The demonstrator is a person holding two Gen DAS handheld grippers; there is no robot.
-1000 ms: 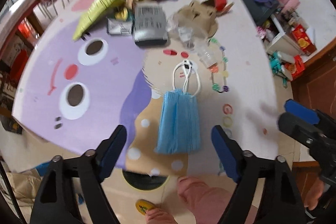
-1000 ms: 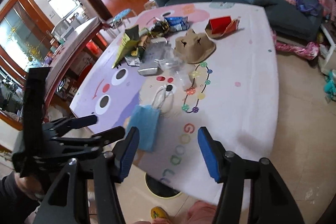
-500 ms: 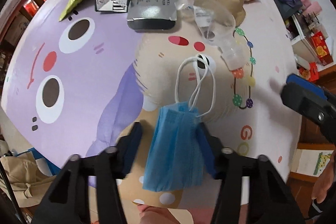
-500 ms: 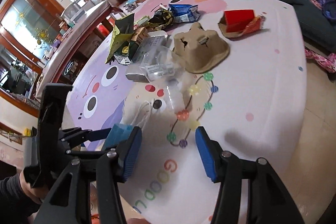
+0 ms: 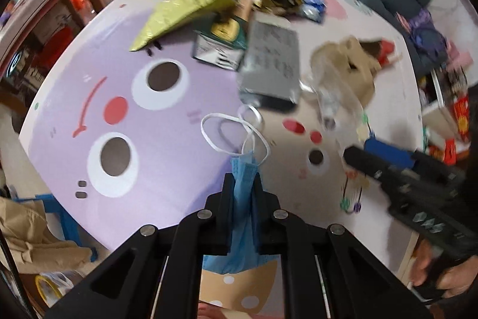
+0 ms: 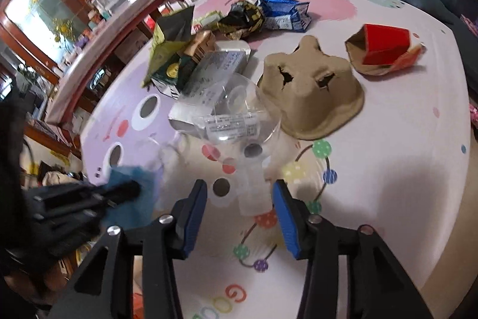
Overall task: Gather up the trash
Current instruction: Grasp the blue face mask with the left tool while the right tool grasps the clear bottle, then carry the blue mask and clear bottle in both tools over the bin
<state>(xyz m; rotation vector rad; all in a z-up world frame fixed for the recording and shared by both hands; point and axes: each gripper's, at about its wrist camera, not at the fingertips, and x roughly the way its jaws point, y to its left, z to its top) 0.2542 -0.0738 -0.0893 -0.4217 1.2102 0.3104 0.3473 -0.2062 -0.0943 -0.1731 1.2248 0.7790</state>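
The left gripper (image 5: 242, 184) pinches the crumpled blue face mask (image 5: 240, 229), while the right gripper (image 6: 239, 214), its jaws just narrowing half-open around a small clear plastic cup (image 6: 254, 187), grips nothing yet; the remaining litter waits.

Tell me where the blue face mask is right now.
In the left wrist view the blue face mask sits low at centre, pinched between the left gripper's jaws, its white ear loops just short of the grey box.

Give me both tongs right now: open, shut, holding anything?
Left tongs: shut on the blue face mask.
Right tongs: open, just been closing, a small clear plastic cup between them, not gripped.
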